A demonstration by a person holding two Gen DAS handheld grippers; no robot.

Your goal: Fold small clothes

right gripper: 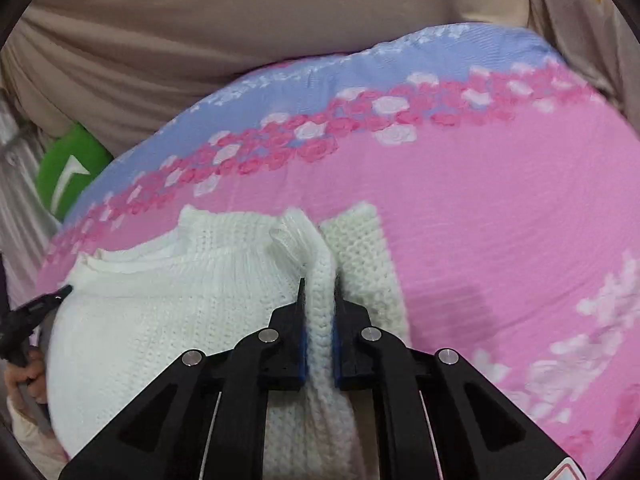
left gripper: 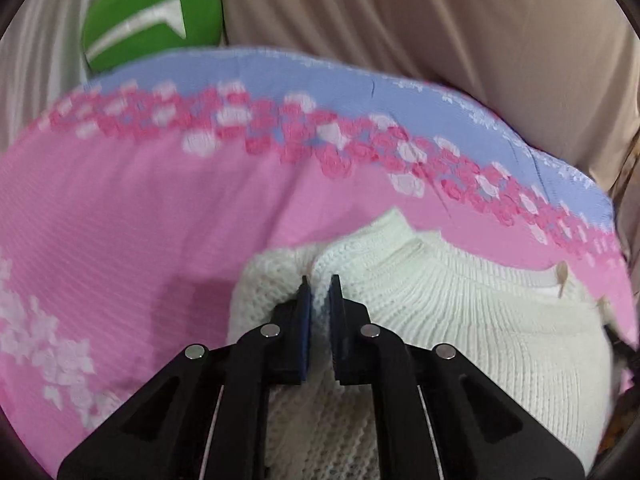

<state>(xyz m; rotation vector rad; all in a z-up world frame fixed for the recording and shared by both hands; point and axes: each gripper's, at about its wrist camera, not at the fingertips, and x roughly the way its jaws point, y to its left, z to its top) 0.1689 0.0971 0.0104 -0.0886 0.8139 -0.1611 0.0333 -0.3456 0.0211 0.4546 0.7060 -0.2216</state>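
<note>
A white knitted sweater (left gripper: pixel 460 320) lies on a pink bedsheet (left gripper: pixel 120 220) that carries a band of pink and white roses and a lavender-blue border (left gripper: pixel 320 76) along its far edge. The left claw (left gripper: pixel 319 300) has its two fingers drawn nearly together on a fold of the sweater at its left shoulder, the knit pinched between the blue pads (left gripper: pixel 306 320). The ribbed neckline (left gripper: pixel 440 272) sits just right of that grip, and a bunched portion of knit lies just left of it. In the right wrist view the right claw (right gripper: pixel 319 300) is likewise closed to a narrow gap on a raised ridge of the sweater (right gripper: pixel 180 320), with a sleeve (right gripper: pixel 360 248) lying flat on the bedsheet (right gripper: pixel 500 220) just beside the ridge on the right. The sweater body spreads leftward from this grip, the collar toward the far side. At the left edge of the right wrist view the tip of the other black gripper touches the sweater's edge, with the person's hand (right gripper: pixel 24 380) partly visible below it. Beyond the sheet are beige fabric (left gripper: pixel 440 20) and a green cushion with a white mark (left gripper: pixel 152 20). Both views are somewhat blurred.
</note>
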